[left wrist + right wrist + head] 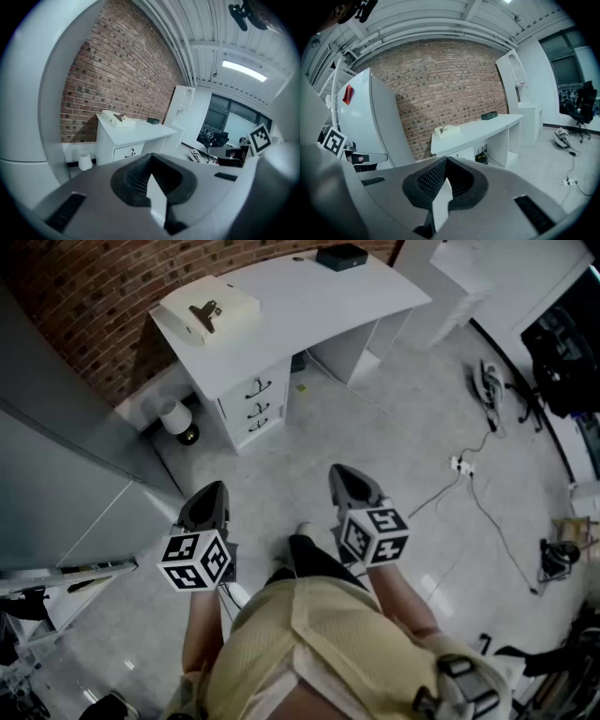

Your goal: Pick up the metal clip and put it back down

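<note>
Nearest, the left gripper [208,491] and right gripper [345,476] are held closed, empty. Well apart, at 12 o'clock from the left, 11 from the right, the metal clip [205,313] is laid on seemingly a cream box [236,302] atop the white desk [309,296].

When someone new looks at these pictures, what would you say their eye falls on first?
The two grippers, left and right, stand out first: both are shut with nothing in them, held side by side above the grey floor. Beyond them, the white desk against the brick wall carries a cream box with the dark metal clip lying on top.
</note>
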`<state>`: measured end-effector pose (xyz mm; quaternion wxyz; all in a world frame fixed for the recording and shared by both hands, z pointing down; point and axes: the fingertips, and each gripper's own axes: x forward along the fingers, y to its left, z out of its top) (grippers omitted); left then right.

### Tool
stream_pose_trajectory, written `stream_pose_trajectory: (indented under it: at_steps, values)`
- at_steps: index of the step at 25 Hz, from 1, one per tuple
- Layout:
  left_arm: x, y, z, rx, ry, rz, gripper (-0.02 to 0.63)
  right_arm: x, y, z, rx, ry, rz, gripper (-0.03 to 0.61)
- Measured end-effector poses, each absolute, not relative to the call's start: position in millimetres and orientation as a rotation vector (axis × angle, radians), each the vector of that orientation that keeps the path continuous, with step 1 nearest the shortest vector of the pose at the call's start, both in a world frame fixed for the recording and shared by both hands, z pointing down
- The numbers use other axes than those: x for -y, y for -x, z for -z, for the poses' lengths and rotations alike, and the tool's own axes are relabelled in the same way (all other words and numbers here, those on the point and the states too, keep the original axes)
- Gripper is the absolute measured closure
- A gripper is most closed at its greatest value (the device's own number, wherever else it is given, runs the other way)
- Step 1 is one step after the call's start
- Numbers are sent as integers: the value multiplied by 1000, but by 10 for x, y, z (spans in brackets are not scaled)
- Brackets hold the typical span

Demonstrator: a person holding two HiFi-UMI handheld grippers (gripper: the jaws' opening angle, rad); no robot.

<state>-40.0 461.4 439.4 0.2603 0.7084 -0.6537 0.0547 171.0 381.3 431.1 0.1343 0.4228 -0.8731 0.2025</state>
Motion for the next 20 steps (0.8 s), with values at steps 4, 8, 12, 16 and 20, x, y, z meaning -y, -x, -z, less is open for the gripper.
stream_pose_trajectory:
  at_steps: [4,8,12,16,20]
  values:
    - [-4442,399,-4275,1789,-1961,-158,612,-3636,-1735,-4303,2532,-1230,-596,575]
    - [-4221,371,-4169,1800,-1990,-179,612,-3470,-1714,-4273,2564,-1184,-627,575]
    - [-4041,293,-4145,1794,-2006,-173,612,-3332,-1682,-4300,2596,-1139,-672,575]
    - [-3900,275,-4183,1838,-1983,-209,612,-3138,-1741,-4322,2604,-1155,-696,574]
    - [-3721,241,-4207,1847,-1969,-230,611,-2938,-1814,-4313,2608,-1157,-715,575]
